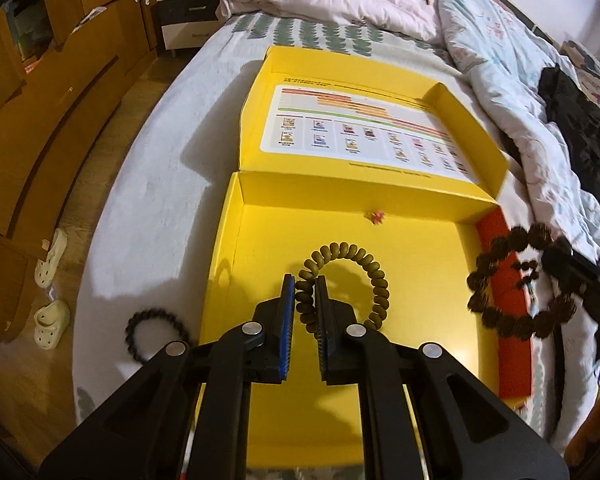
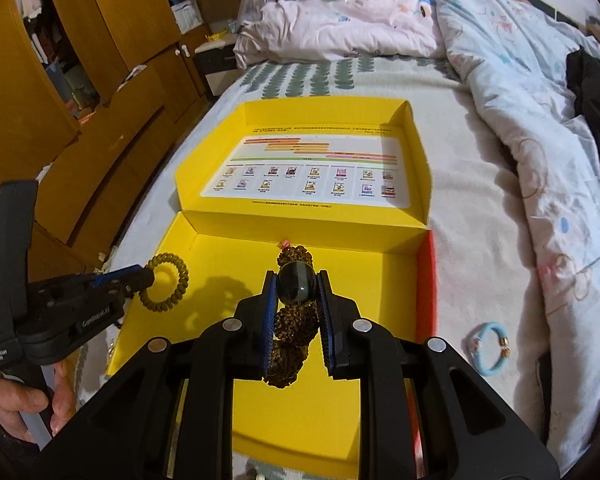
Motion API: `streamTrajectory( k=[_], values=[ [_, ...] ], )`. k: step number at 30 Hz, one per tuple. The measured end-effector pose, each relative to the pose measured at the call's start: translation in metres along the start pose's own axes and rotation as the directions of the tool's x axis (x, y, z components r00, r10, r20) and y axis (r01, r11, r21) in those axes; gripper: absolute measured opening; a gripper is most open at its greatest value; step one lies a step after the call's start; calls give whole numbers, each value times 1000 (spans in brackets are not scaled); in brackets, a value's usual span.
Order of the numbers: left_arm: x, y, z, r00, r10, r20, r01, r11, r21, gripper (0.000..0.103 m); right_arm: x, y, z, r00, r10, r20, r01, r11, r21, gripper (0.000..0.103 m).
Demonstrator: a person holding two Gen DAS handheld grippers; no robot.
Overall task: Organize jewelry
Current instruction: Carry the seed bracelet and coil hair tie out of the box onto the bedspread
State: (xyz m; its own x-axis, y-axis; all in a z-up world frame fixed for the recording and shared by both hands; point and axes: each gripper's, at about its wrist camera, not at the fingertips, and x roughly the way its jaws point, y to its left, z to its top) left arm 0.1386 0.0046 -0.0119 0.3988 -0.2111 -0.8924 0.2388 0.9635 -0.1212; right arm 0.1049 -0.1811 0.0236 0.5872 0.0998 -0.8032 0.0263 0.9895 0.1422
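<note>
An open yellow box [image 1: 260,248] lies on the bed, its lid folded back. My left gripper [image 1: 305,286] is shut on an olive spiral coil bracelet [image 1: 364,264] and holds it over the box floor; it also shows in the right wrist view [image 2: 168,280]. My right gripper [image 2: 298,278] is shut on a brown rough-bead bracelet [image 2: 290,320], pinching its dark round bead [image 2: 296,284] above the box [image 2: 372,280]. That bracelet hangs at the right in the left wrist view [image 1: 512,280]. A tiny red item [image 1: 376,216] lies at the box's far wall.
A black bead bracelet [image 1: 156,336] lies on the sheet left of the box. A light blue bracelet [image 2: 490,348] lies on the sheet right of the box. Rumpled quilts [image 2: 520,92] cover the far and right bed. Wooden cabinets [image 1: 40,120] and slippers [image 1: 52,256] are at left.
</note>
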Motion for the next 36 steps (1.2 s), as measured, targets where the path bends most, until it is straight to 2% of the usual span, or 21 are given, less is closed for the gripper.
streamTrajectory(
  k=[4,11,19,28,36],
  values=[
    [-24,-4,-21,1000,-9,17,8,1000,30,10,-28,-2,-9,1000,-11,22,11,1000,15,20],
    [-53,-10,-71,998,-70,3,69,996,52,10,-78,-9,-35,997,-51,49,50,998,29,20],
    [-76,-32,-137,991,-134,8,132,984,122,10,-115,-38,-75,993,-105,56,101,992,73,20],
    [-73,-62,-200,986,-161,-43,166,965,203,10,-134,-81,-125,985,-168,30,162,977,139,20],
    [-55,-66,-228,989,-123,-81,139,962,236,10,-129,-113,-147,977,-213,2,209,960,187,20]
  ],
)
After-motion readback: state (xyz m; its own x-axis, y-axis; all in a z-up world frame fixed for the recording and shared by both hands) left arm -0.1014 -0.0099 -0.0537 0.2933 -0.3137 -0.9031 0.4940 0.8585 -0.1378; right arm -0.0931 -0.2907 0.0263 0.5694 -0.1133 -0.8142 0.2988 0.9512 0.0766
